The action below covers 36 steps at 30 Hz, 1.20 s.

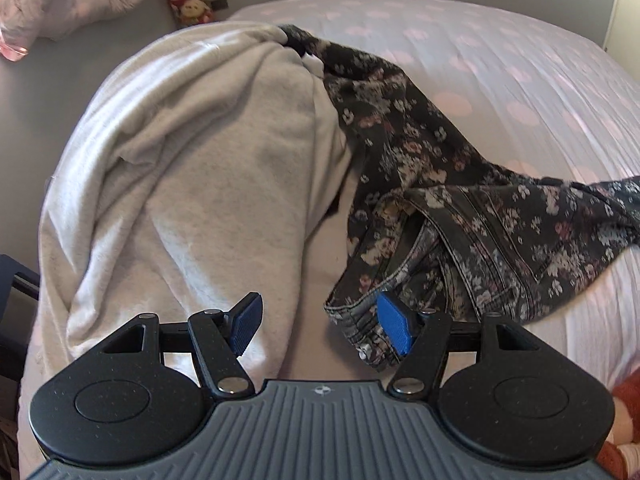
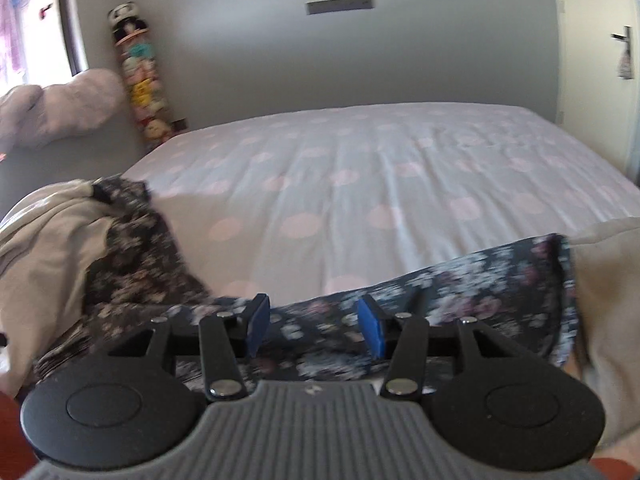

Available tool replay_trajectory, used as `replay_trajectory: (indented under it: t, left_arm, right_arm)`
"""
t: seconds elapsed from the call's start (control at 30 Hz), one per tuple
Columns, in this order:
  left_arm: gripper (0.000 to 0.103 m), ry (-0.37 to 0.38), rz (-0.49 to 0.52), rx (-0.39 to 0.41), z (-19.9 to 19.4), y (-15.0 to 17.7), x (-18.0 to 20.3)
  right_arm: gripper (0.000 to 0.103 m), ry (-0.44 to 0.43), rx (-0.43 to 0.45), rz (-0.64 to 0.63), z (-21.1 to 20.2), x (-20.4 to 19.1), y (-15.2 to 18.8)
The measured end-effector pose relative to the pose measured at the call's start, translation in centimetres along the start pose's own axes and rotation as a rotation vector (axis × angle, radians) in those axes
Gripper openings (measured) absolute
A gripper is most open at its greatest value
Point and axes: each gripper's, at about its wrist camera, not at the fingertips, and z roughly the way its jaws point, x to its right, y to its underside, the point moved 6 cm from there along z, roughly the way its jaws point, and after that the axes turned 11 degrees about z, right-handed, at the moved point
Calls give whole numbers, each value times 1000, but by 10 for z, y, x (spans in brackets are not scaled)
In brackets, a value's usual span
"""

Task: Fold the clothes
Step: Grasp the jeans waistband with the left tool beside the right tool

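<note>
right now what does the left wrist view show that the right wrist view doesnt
Only the left wrist view shows the floral trousers' waistband, with seams and a metal stud, beside the open left gripper.

Only the right wrist view shows the far wall with its dark plaque, a door handle, and the open right gripper above blurred floral fabric.

Both show the grey sweatshirt, the dotted bedsheet and the stacked plush toys.

Bed (image 2: pixel 360 168) w/ clothes at near edge

Sheet pale lilac w/ pink dots, lightly creased. On it: grey sweatshirt (image 1: pixel 192 168) bunched at near left, floral trousers (image 1: pixel 452 216) crumpled just right of it, touching it at the far end & running to the right; in right-wrist view another pale garment (image 2: pixel 608 304) at right edge
</note>
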Motion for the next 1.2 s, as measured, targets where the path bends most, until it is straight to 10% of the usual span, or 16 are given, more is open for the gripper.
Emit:
replay_trajectory:
  t: [0.33, 0.7, 0.87, 0.93, 1.07, 1.2]
  left_arm:
    - [62, 182, 22, -100, 39, 7, -4]
    - [61, 312, 34, -239, 84, 5, -4]
    - [45, 333, 23, -247, 97, 2, -3]
    - [42, 334, 25, -241, 98, 1, -3]
    - [26, 320, 14, -196, 89, -2, -7]
    - [18, 302, -29, -132, 72, -7, -13]
  right_arm:
    - [63, -243, -252, -238, 64, -130, 77]
    - [69, -238, -388, -390, 129, -189, 124]
    - [72, -187, -381, -432, 145, -192, 130]
    - [66, -172, -367, -424, 145, -185, 125]
    - [20, -141, -338, -407, 144, -173, 114]
    - [11, -108, -288, -380, 138, -158, 98]
